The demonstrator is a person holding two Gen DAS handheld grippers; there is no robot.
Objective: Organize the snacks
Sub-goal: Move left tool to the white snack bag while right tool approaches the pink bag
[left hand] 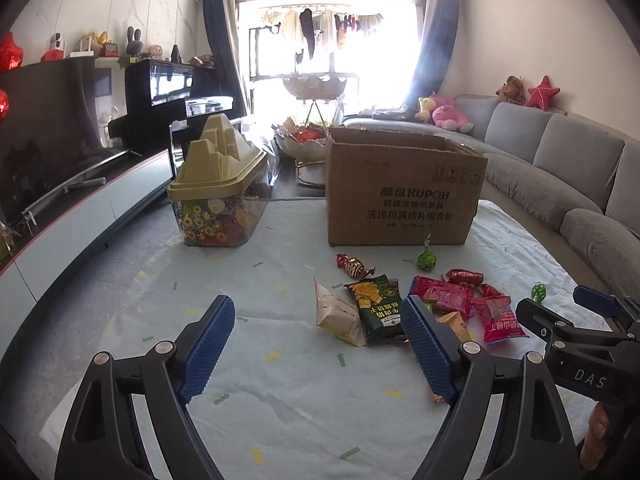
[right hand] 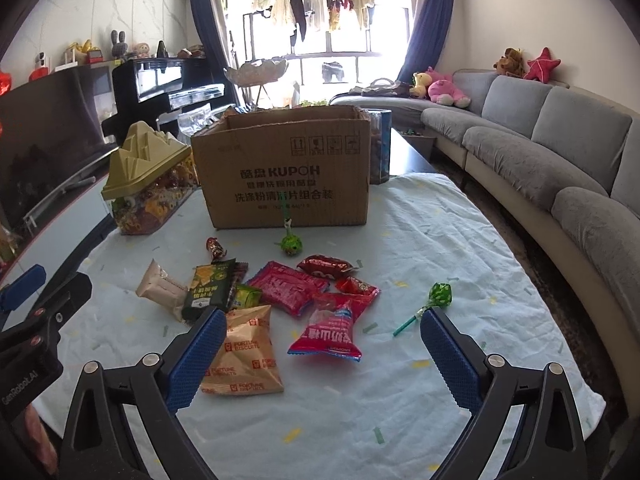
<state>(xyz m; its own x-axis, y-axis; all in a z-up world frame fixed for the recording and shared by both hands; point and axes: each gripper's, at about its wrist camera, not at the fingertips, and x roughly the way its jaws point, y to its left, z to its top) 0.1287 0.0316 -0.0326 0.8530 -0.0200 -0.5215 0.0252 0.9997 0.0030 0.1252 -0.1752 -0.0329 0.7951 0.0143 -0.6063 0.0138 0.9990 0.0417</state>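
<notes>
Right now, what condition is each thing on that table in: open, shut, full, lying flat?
Cardboard box: upright, top flaps open.
Clear candy container: mountain-shaped lid on, full of sweets.
Fortune biscuits packet: sealed, lying flat.
Green lollipop: wrapped, lying on the cloth.
Left claw: open, holding nothing.
Right claw: open, holding nothing.

The cardboard box (right hand: 286,168) is plain brown with dark print; left of it, a clear container (right hand: 148,204) has an olive-gold lid; in front of it lie a tan biscuit packet (right hand: 244,356), dark green packet (right hand: 210,290), pink-red packets (right hand: 290,288) and green lollipops (right hand: 440,294); the cloth (right hand: 420,240) beneath is pale blue, flecked yellow and green.
</notes>
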